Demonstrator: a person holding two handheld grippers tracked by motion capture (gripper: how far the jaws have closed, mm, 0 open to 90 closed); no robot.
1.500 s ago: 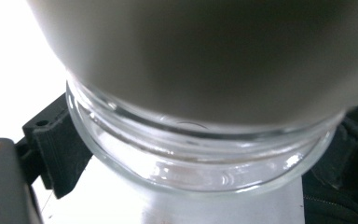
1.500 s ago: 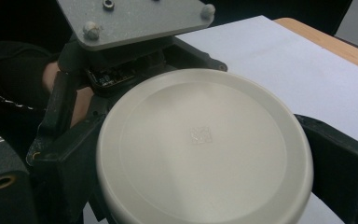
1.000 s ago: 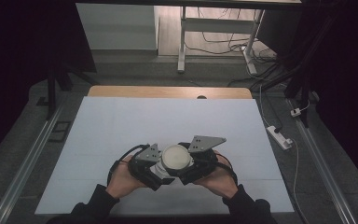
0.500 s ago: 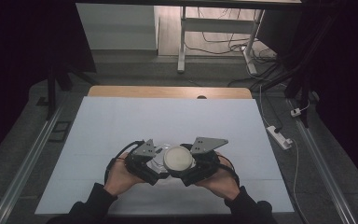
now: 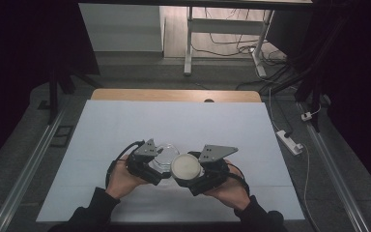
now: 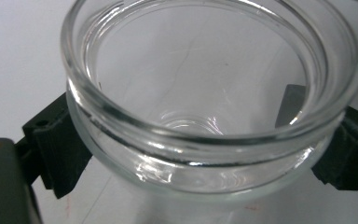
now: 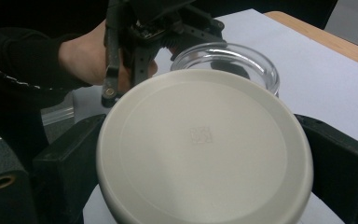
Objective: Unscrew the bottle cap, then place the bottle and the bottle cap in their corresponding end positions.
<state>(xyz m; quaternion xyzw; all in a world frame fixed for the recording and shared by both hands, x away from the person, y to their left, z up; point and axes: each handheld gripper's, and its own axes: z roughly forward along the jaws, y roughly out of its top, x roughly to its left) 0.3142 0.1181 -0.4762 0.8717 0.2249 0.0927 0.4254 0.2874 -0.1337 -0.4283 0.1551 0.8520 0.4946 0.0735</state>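
Observation:
A clear glass jar (image 6: pixel 205 107), open at the top and empty, sits between the jaws of my left gripper (image 6: pixel 200 158), which is shut on it. In the high view the jar (image 5: pixel 166 151) is just above the white table near its front middle, with the left gripper (image 5: pixel 158 164) on its near left. My right gripper (image 7: pixel 205 163) is shut on a round off-white lid (image 7: pixel 205 149), held flat side to the camera. In the high view the lid (image 5: pixel 185 165) is right beside the jar, partly covering its right side, in the right gripper (image 5: pixel 189 172).
A white sheet (image 5: pixel 174 125) covers the table, with a wooden strip (image 5: pixel 174 94) along the far edge. A power strip (image 5: pixel 288 141) lies on the floor to the right. A metal rail (image 5: pixel 24 169) runs along the left side.
The lid has come away from the jar: earlier it hid the jar, now the jar's open rim shows at its left. Both hands sit slightly nearer the front edge.

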